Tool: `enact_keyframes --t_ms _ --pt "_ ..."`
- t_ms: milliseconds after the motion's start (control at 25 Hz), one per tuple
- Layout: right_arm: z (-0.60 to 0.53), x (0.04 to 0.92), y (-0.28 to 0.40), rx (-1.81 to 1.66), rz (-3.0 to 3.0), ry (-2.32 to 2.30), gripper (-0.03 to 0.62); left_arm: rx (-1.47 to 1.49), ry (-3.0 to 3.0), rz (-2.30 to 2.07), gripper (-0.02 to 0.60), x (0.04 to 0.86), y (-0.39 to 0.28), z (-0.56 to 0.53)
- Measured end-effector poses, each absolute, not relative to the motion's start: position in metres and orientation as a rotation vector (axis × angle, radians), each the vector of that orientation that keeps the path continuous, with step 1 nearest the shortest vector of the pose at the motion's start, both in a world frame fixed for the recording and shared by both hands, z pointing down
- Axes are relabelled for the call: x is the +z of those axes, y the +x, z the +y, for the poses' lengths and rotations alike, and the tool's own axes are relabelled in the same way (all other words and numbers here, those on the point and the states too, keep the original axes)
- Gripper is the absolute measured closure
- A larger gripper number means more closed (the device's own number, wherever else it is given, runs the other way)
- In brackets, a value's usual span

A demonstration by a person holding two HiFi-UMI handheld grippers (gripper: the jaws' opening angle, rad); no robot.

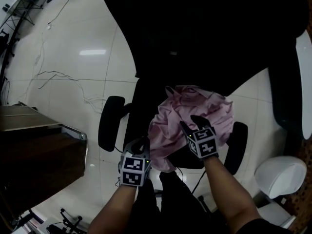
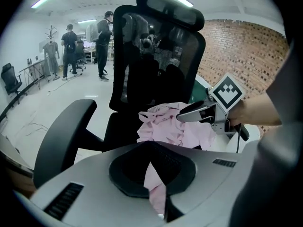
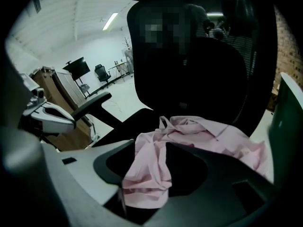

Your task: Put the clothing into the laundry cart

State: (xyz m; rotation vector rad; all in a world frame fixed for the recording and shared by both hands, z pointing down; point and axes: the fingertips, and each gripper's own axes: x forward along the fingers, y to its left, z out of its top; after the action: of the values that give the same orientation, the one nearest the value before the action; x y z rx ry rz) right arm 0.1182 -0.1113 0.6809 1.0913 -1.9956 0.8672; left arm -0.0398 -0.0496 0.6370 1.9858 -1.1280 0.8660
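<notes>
A pink garment (image 1: 192, 116) lies crumpled on the seat of a black office chair (image 1: 195, 33). My left gripper (image 1: 142, 143) is at the garment's near left edge. In the left gripper view its jaws (image 2: 156, 193) are shut on a fold of the pink cloth (image 2: 154, 183). My right gripper (image 1: 191, 123) reaches onto the middle of the garment. In the right gripper view a thick bunch of pink cloth (image 3: 144, 174) sits pinched between that gripper's (image 3: 147, 186) jaws. Each gripper shows in the other's view: the right gripper (image 2: 187, 116) and the left gripper (image 3: 71, 122).
The chair's armrests (image 1: 111, 123) (image 1: 237, 145) flank the seat. A dark wooden cabinet (image 1: 34, 150) stands at the left and a white round-topped object (image 1: 280, 177) at the right. Cables (image 1: 63, 77) trail over the white floor. People (image 2: 71, 46) stand far back.
</notes>
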Motion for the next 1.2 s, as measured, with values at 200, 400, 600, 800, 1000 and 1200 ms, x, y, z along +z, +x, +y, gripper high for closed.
enact_keyframes --t_ms 200,400,600,800,1000,1200 --pt "-0.129 0.722 0.119 0.892 -1.957 1.082 0.349 0.841 1.952 -1.137 0.581 0.656 -0.037 -0.06" --pt "-0.139 0.752 0.115 0.936 -1.937 1.069 0.156 0.847 1.935 -1.131 0.581 0.674 -0.035 -0.063" --pt "-0.141 0.786 0.113 0.889 -1.855 1.045 0.115 0.84 1.918 -1.134 0.581 0.689 -0.036 -0.062" --pt "-0.139 0.828 0.117 0.818 -1.757 1.013 0.115 0.848 1.909 -1.125 0.581 0.699 -0.038 -0.06" --pt "-0.143 0.841 0.116 0.776 -1.738 1.01 0.098 0.841 1.915 -1.118 0.581 0.702 -0.036 -0.062" --pt "-0.135 0.857 0.12 0.745 -1.722 1.003 0.095 0.836 1.916 -1.109 0.581 0.705 -0.035 -0.062"
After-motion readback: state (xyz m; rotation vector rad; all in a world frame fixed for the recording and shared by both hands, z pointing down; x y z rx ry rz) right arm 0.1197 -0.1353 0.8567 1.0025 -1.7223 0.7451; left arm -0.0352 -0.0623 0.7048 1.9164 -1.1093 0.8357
